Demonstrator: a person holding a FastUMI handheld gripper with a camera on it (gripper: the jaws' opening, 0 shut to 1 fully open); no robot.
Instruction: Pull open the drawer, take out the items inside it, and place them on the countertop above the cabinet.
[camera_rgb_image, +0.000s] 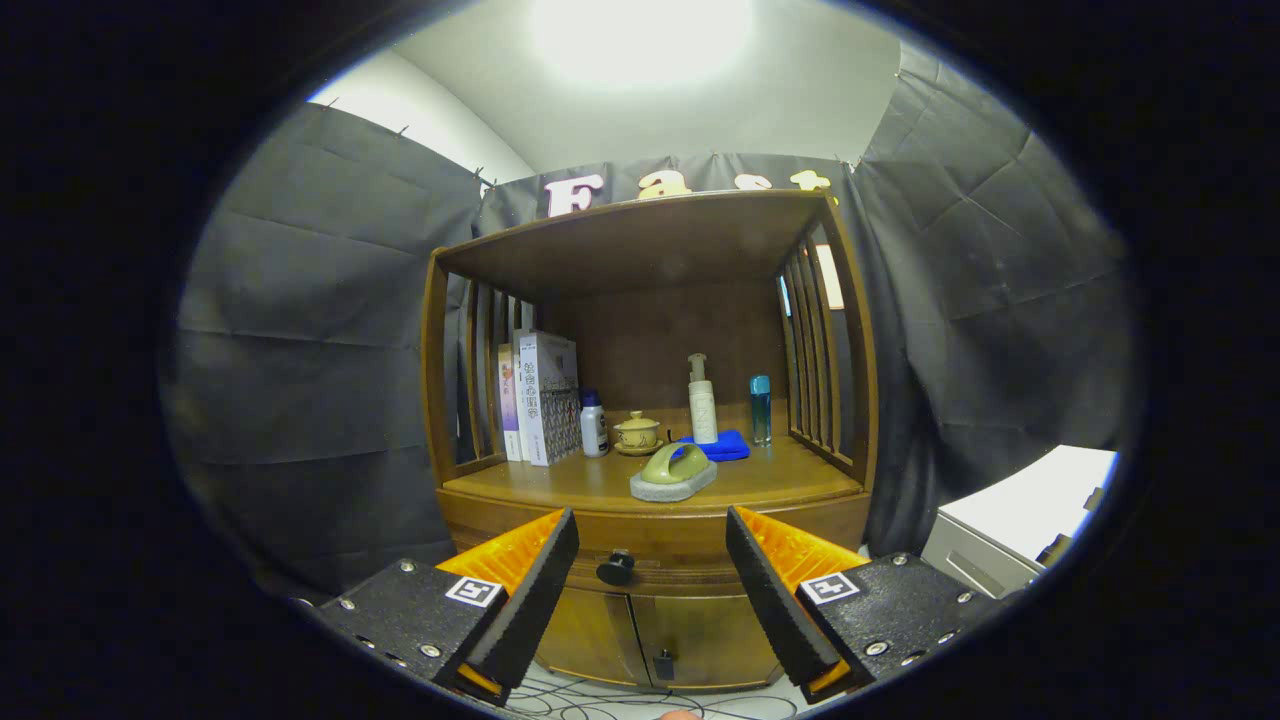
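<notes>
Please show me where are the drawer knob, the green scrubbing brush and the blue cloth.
drawer knob (615, 568): gripper view, on its round face, between the open tool's fingers.
green scrubbing brush (674, 470): gripper view, on its handle.
blue cloth (726, 446): gripper view, on its folded top.

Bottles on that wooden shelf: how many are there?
3: a white bottle beside the books, a pump bottle behind the blue cloth, a blue bottle right of it.

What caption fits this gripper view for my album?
Open tool faces the closed drawer's knob, below a countertop holding a scrubbing brush.
</notes>
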